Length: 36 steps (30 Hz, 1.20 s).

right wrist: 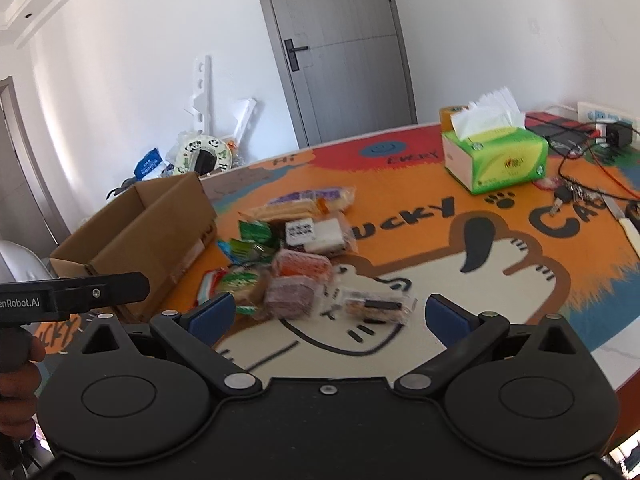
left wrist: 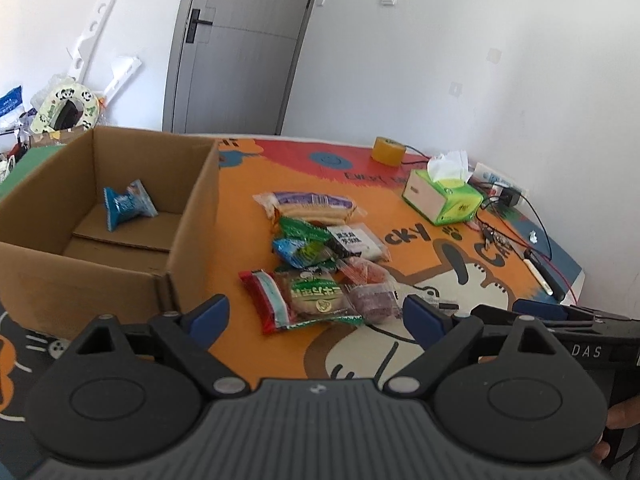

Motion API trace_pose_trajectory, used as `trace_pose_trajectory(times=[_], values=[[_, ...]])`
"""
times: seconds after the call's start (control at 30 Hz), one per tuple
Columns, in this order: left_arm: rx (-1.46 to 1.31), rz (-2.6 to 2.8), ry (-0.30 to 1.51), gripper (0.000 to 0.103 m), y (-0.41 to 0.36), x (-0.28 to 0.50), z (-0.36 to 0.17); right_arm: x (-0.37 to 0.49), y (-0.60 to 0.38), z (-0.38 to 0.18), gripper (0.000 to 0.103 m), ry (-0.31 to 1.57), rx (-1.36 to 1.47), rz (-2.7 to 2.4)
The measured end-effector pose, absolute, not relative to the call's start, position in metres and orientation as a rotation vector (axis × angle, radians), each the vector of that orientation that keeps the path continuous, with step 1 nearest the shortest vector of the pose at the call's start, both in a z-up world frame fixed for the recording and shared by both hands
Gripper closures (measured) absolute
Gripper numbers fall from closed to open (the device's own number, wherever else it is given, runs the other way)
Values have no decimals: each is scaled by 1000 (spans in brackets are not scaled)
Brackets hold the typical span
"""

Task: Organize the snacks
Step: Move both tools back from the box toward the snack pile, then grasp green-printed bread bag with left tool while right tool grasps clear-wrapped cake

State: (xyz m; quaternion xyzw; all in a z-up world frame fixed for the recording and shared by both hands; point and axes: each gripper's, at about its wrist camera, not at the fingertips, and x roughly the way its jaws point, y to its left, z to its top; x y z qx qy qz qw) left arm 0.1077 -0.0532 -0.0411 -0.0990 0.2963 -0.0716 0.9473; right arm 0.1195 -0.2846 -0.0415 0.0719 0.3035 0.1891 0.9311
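Left gripper (left wrist: 316, 316): jaws wide, nothing between the blue pads (left wrist: 210, 314), hovering just short of the snack pile (left wrist: 320, 256). Right gripper (right wrist: 330, 314): jaws likewise wide and empty, poised over the near edge of the same pile, a clear-wrapped bar (right wrist: 378, 306) lying between its pads but untouched.

Snacks heaped on the orange mat (left wrist: 248, 208), just right of the box (left wrist: 192, 208): a long biscuit pack (left wrist: 308, 206) at the far end, green packets (left wrist: 304, 234) and a black-and-white packet (left wrist: 354, 242) in the middle, a red-and-green pack (left wrist: 296, 300) and a purple one (left wrist: 372, 300) nearest. One blue packet (left wrist: 126, 204) already lying inside the box, against its back wall.

Farther off on the mat: green tissue box (right wrist: 496, 156), tape roll (left wrist: 388, 150), tangled cables (left wrist: 516, 236). Grey door (right wrist: 340, 48) behind, shut.
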Motion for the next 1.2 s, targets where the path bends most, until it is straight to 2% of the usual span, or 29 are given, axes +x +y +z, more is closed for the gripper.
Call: trace_pose_trajectory(times=[0.2,0.53,0.87,1.2], values=[[-182,-144,633,12,-63,122,-54,130,-289,-58,9,660,158,392],[-153,-146,650,16,-80,151,-68,152,-294,-76,13,690,179,386],[-185,-71,664,41,-75,177,-78,174,-292,-77,15,676,194,379],[-174,-105,668,46,-88,188,-82,189,-287,-86,16,691,203,377]])
